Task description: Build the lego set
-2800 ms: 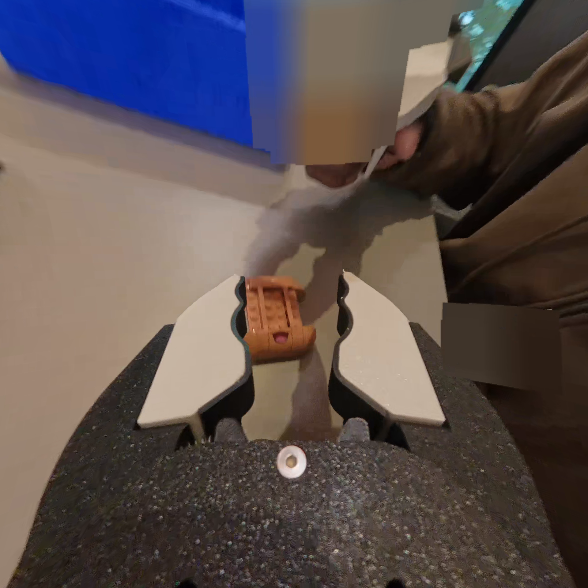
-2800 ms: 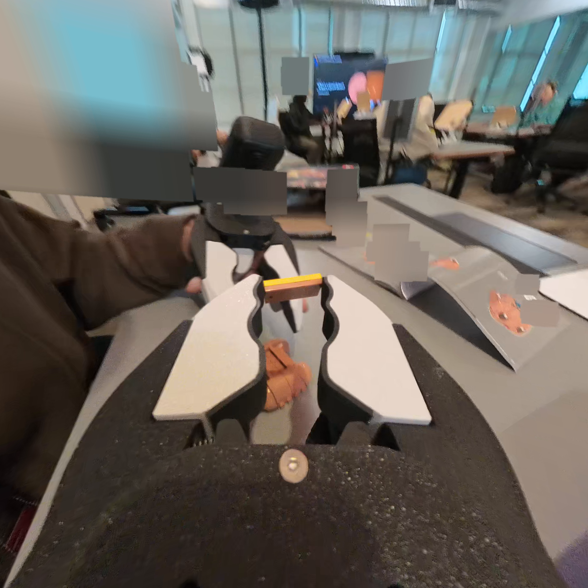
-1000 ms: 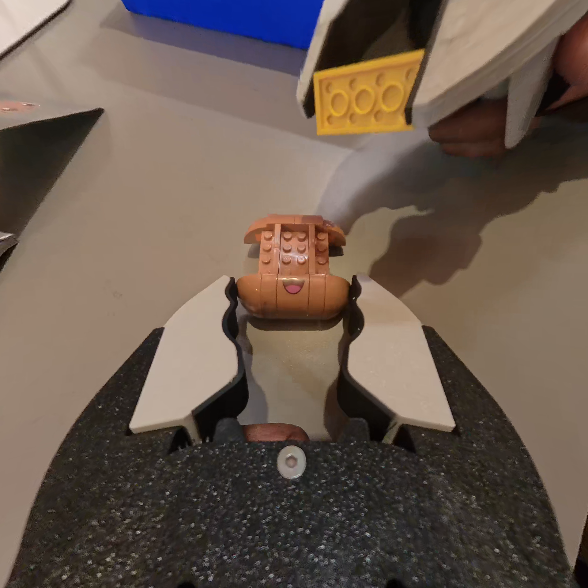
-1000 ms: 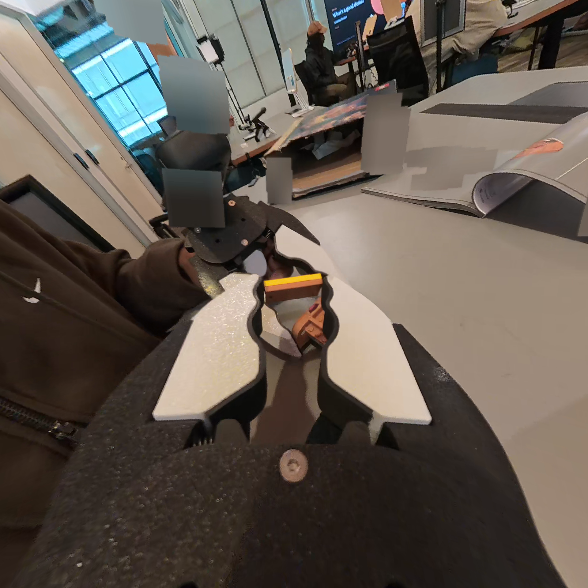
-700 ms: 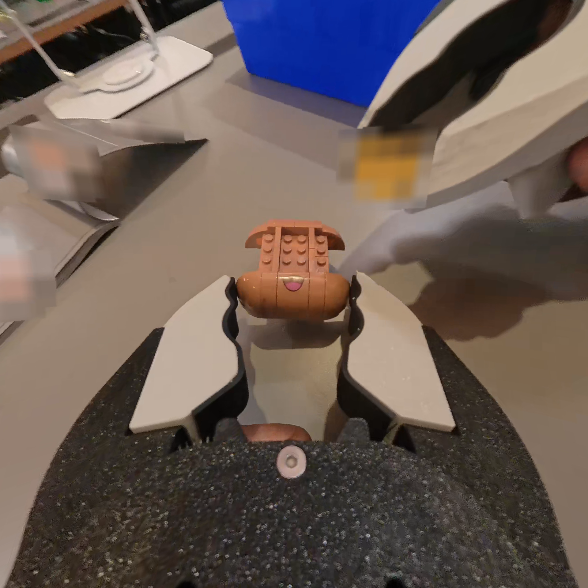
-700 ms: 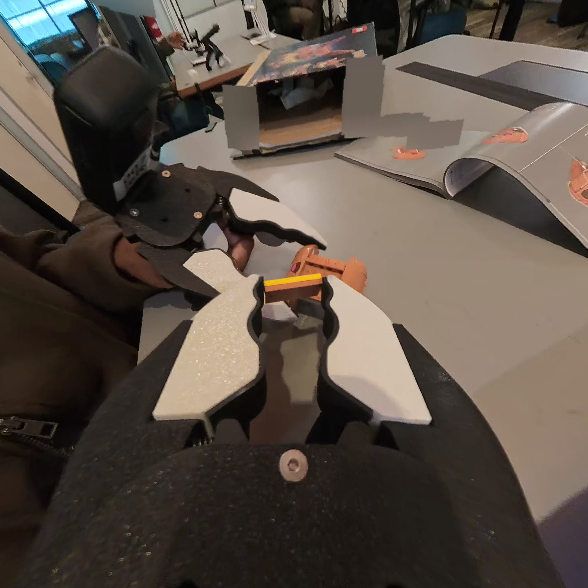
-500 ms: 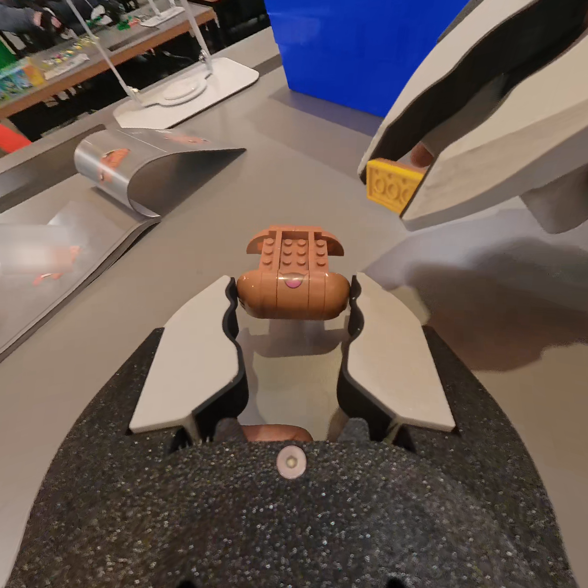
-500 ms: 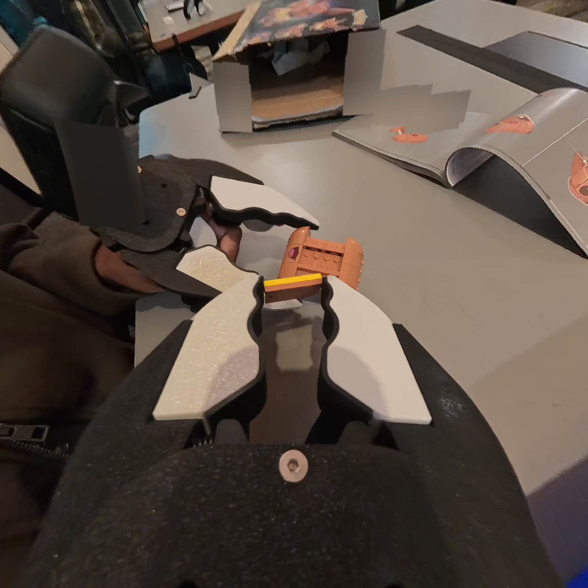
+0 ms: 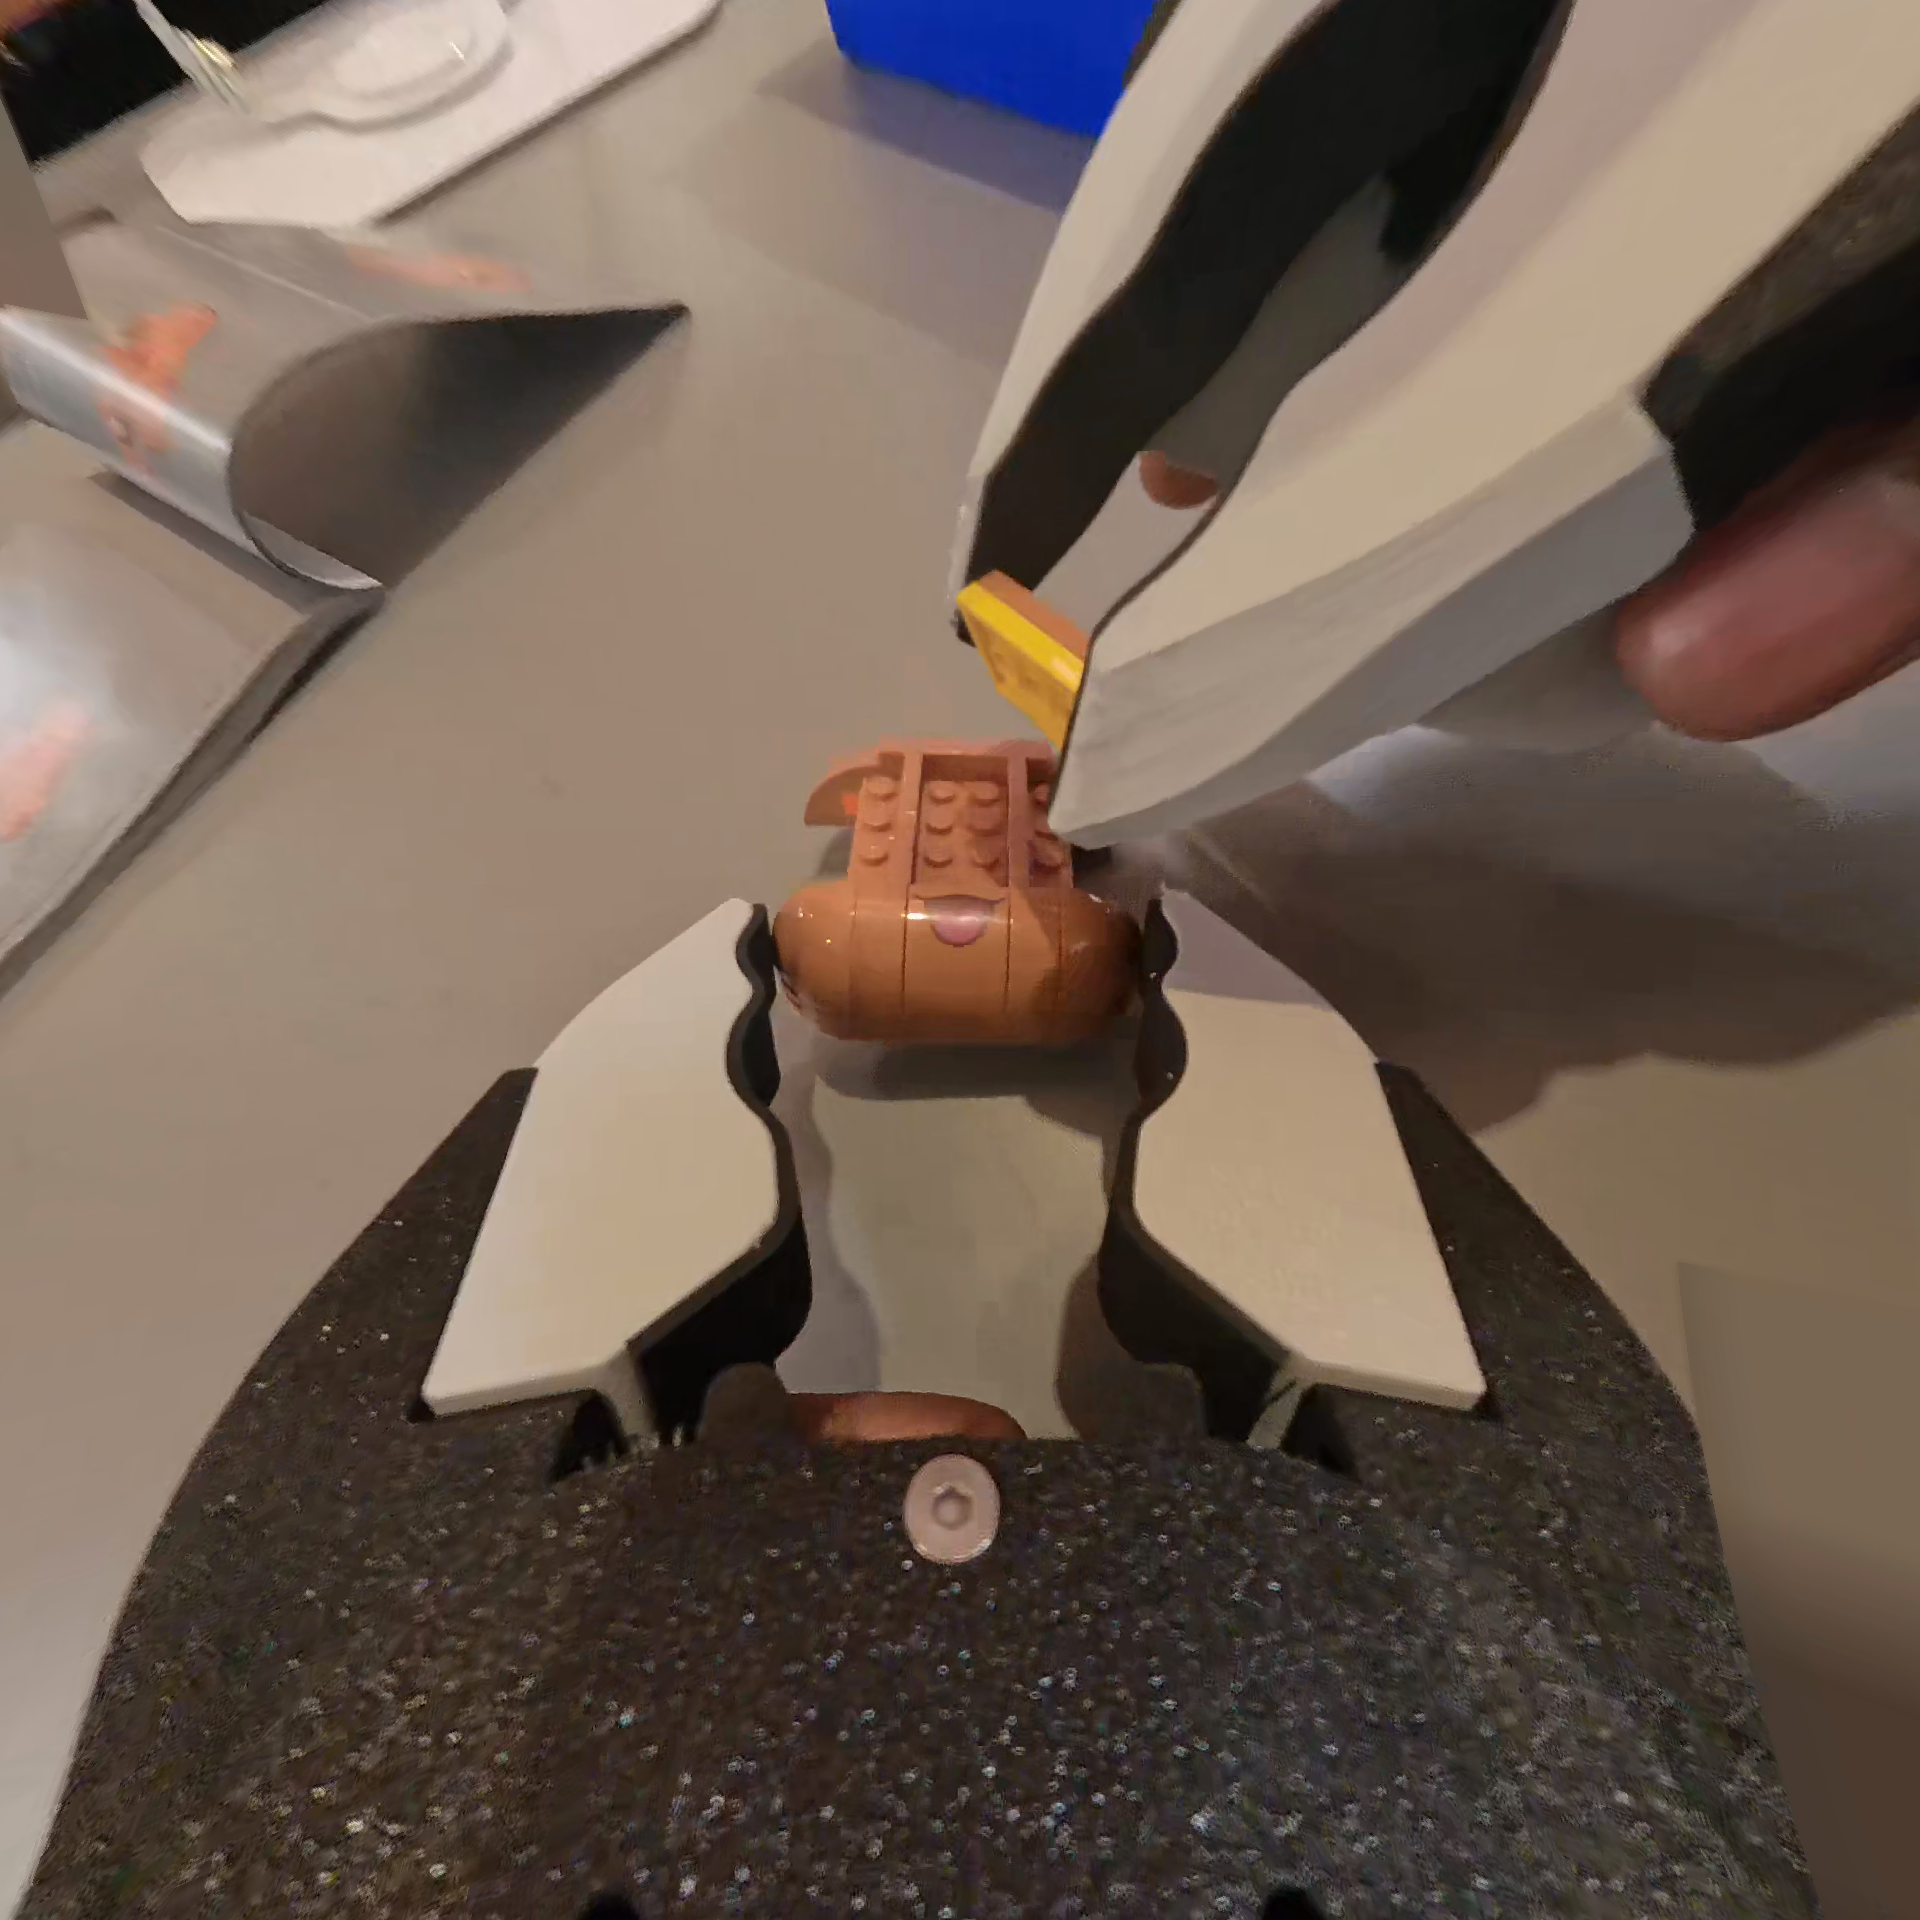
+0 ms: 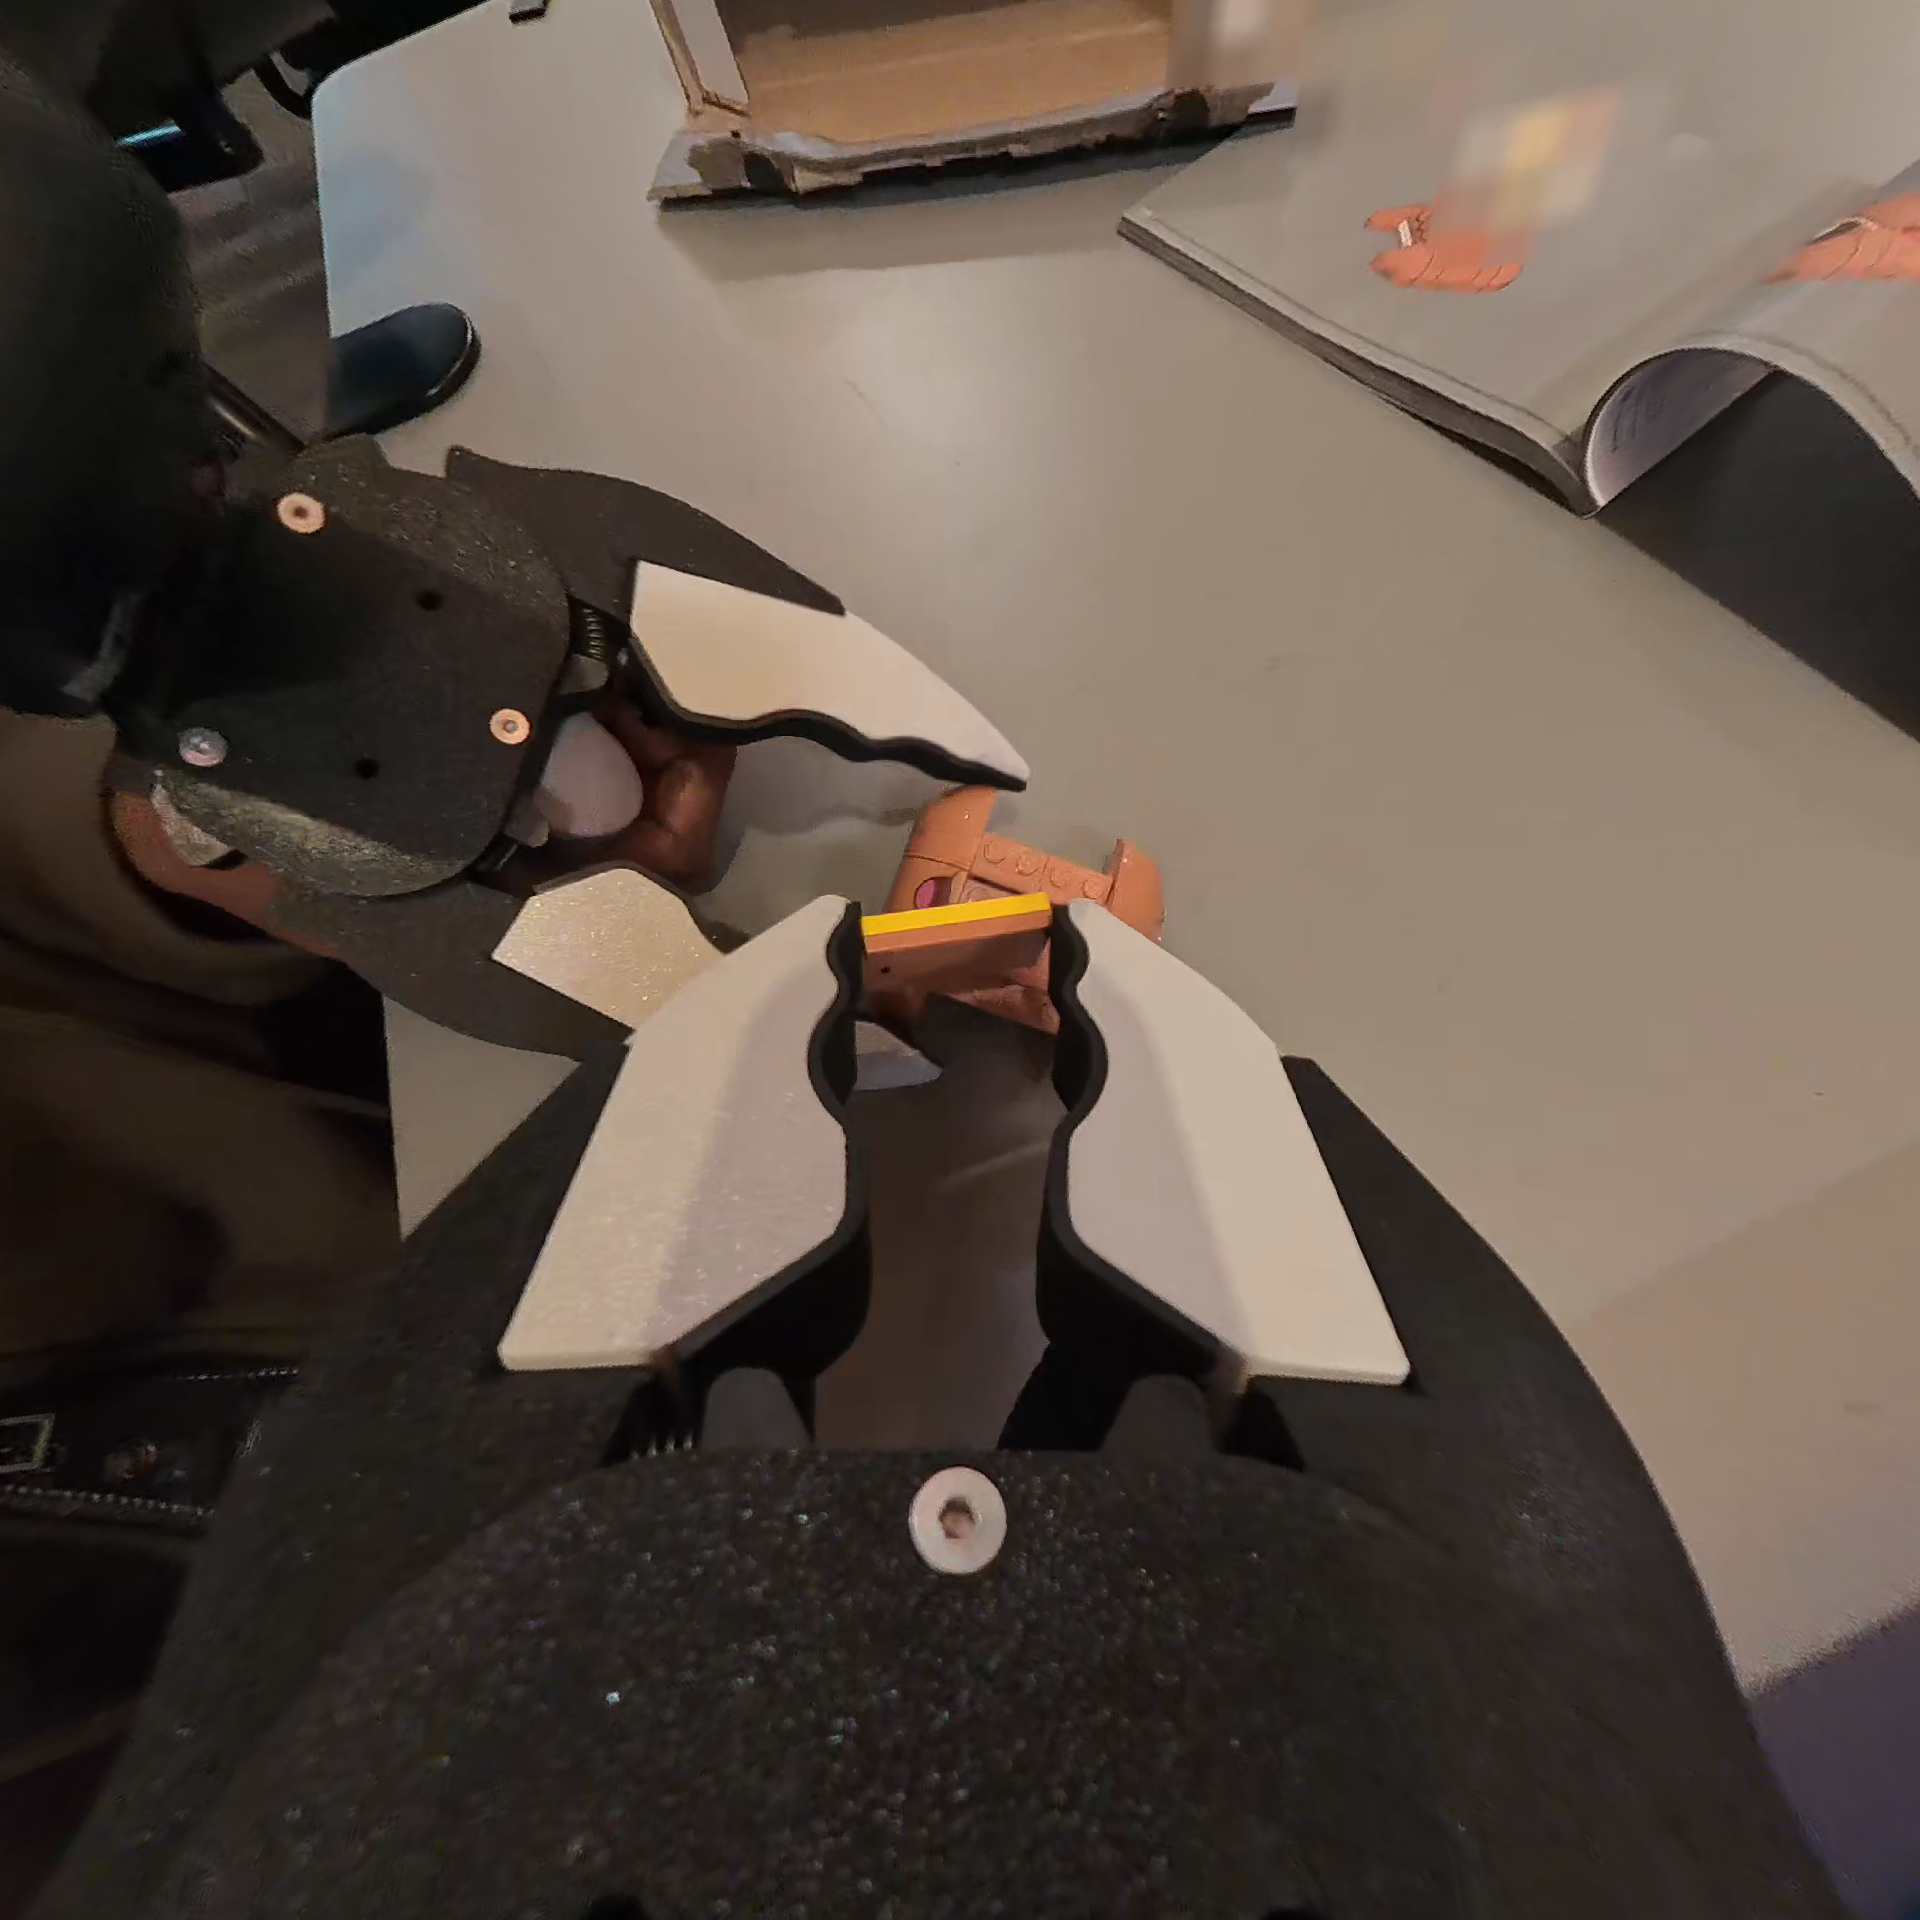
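My left gripper (image 9: 954, 935) is shut on a brown lego build (image 9: 951, 971) with a studded top and a pink mouth, holding it by its rounded ends low over the grey table (image 9: 520, 779). My right gripper (image 10: 956, 935) is shut on a small brown piece with a yellow plate on top (image 10: 956, 925). In the left wrist view the right gripper (image 9: 1023, 665) comes in from the upper right, and its piece (image 9: 1023, 644) hangs tilted just above the build's studs. In the right wrist view the build (image 10: 1039, 868) sits right behind the held piece, between the left gripper's fingers (image 10: 831, 686).
An open instruction booklet (image 9: 208, 416) (image 10: 1558, 312) lies on the table beyond the build. A blue bin (image 9: 987, 52) and a white stand base (image 9: 416, 104) stand farther back. A torn cardboard box (image 10: 935, 104) is at the far edge. The table's edge (image 10: 343, 312) runs along the left. Tip to tip, the grippers are about 5 cm apart.
The left gripper has closed on the brown build and keeps holding it. The right gripper, still holding the yellow-topped piece, has moved down and closer until it is just over the build's studs.
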### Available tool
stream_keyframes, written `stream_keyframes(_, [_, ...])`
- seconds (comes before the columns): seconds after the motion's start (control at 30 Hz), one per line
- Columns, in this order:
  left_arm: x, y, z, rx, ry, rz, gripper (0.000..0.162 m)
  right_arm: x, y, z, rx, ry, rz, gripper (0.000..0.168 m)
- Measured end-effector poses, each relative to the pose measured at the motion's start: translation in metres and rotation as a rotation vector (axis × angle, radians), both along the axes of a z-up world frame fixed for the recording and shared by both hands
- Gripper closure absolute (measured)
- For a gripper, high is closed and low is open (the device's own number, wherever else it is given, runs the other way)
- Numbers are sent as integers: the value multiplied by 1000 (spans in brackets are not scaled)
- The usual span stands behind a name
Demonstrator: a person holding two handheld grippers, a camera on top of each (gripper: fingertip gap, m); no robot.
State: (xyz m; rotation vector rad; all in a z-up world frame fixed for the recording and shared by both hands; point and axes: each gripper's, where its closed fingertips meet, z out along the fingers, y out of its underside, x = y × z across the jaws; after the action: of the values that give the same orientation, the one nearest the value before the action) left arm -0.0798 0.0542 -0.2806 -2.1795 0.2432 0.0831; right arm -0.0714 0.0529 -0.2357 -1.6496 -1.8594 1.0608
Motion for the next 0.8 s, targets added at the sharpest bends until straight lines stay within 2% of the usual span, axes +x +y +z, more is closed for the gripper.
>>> stream_keyframes(0.07, [4, -3, -8, -61, -27, -37, 94, 0, 1, -3, 3, -8, -6, 134])
stream_keyframes(0.2, [7, -5, -6, -66, -88, -67, 94, 2, 3, -8, 20, -40, -10, 134])
stream_keyframes(0.37, [13, -6, -17, -135, -55, -118, 79, 4, 3, -9, 37, -59, 2, 134])
stream_keyframes(0.43, [14, -5, -20, -169, -89, -124, 80, 4, 2, -9, 38, -55, 4, 134])
stream_keyframes(0.5, [13, -4, -20, -175, -111, -125, 92, 5, 2, -10, 44, -52, 0, 134])
stream_keyframes(0.8, [8, -2, -15, -120, -55, -55, 93, 12, 3, -13, 122, -102, 21, 134])
